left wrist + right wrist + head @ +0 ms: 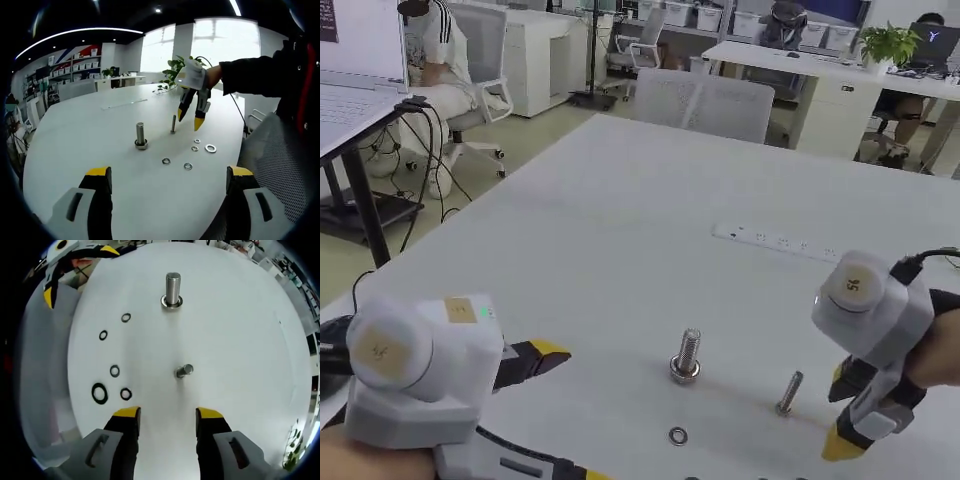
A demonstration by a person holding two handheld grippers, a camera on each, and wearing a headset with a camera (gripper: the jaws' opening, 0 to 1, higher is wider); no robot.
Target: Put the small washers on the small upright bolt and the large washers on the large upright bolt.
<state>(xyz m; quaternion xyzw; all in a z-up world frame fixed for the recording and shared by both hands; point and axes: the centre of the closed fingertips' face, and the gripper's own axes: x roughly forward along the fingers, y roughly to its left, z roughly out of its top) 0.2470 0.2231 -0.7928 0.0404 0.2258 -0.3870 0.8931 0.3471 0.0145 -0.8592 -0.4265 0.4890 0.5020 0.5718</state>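
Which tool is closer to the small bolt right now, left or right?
Right. The right tool hangs just beside the small bolt, jaws open. The left tool is farther off, on the other side of the large bolt.

1. The counter (pixel 620 220) is smooth, matt white.
2. The large bolt (pixel 687 355) and small bolt (pixel 789 393) are bright, threaded metal.
3. The washers (pixel 166 161) are shiny metal.
4. My left claw (pixel 169 171) and my right claw (pixel 167 413) look like matt grey plastic with yellow tips.
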